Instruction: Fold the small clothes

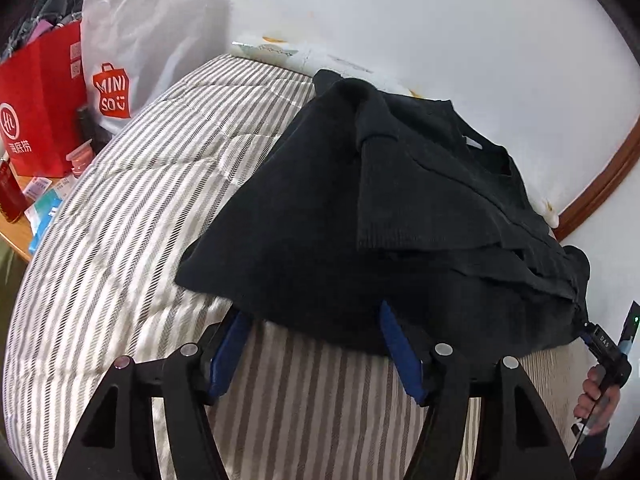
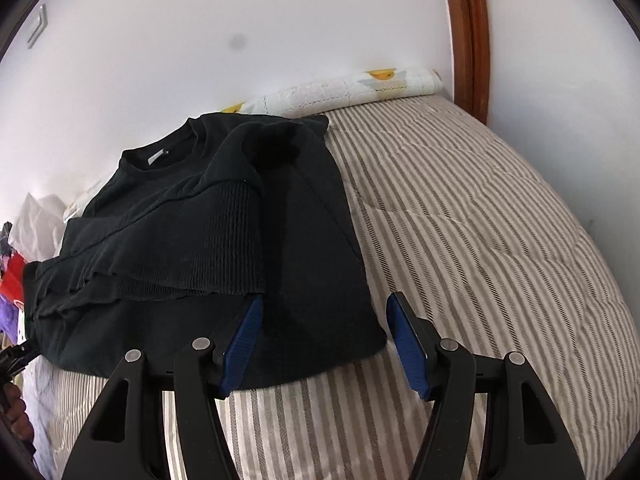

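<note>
A black knit sweater (image 1: 400, 208) lies flat on the striped quilt (image 1: 140, 208), collar toward the wall, with both sleeves folded across its front. My left gripper (image 1: 312, 312) stands open at the near hem, whose edge lies across the tips of its blue pads (image 1: 228, 356). My right gripper (image 2: 326, 300) is also open, and the sweater's (image 2: 180, 220) near right corner lies between its jaws without being pinched. In the left wrist view the right gripper (image 1: 600, 340) shows at the sweater's far corner, held by a hand (image 1: 596, 400).
A red paper bag (image 1: 40, 112) and a white Miniso bag (image 1: 132, 52) stand on a wooden side table (image 1: 16, 236) left of the bed. A white patterned cloth (image 2: 352, 88) lies along the wall. A wooden frame (image 2: 472, 40) rises at the right.
</note>
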Action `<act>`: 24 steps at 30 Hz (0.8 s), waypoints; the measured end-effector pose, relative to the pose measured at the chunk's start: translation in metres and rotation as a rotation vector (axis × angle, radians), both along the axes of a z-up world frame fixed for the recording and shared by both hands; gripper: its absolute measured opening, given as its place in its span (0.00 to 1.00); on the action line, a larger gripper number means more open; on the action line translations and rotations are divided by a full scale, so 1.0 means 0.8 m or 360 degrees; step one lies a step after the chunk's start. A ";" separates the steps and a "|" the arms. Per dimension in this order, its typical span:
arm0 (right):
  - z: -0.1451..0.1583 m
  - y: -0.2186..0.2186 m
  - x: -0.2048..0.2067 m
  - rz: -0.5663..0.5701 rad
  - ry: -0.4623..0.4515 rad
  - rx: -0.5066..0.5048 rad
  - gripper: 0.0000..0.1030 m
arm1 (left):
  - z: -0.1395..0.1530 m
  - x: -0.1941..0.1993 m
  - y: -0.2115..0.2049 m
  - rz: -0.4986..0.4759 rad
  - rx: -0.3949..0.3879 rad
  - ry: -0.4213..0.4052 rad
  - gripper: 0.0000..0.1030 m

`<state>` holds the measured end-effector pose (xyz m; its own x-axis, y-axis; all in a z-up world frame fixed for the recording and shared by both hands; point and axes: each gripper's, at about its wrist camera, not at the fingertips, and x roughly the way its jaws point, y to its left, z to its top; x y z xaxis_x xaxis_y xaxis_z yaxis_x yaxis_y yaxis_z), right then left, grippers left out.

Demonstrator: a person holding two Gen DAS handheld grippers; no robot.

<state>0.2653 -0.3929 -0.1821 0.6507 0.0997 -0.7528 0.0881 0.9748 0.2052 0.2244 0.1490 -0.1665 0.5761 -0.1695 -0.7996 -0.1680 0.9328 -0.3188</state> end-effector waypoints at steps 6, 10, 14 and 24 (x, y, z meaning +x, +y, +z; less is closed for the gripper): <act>-0.008 0.006 0.017 0.0027 -0.0001 0.0059 0.49 | -0.001 0.013 -0.013 0.0047 0.0078 -0.0013 0.56; -0.001 0.020 0.012 0.0105 -0.0057 -0.0012 0.21 | 0.002 0.013 -0.021 0.0002 0.0109 -0.0015 0.14; 0.009 0.024 -0.004 0.0121 -0.0081 -0.0034 0.17 | 0.018 -0.003 -0.022 -0.0039 0.0148 -0.0088 0.09; 0.029 0.011 -0.067 0.0126 -0.0084 -0.0002 0.16 | 0.030 -0.072 -0.022 -0.0091 0.0155 -0.0065 0.09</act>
<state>0.2116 -0.3839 -0.1592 0.6794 0.1511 -0.7180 0.0001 0.9785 0.2060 0.1665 0.1312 -0.1425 0.6001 -0.1259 -0.7900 -0.1023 0.9673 -0.2319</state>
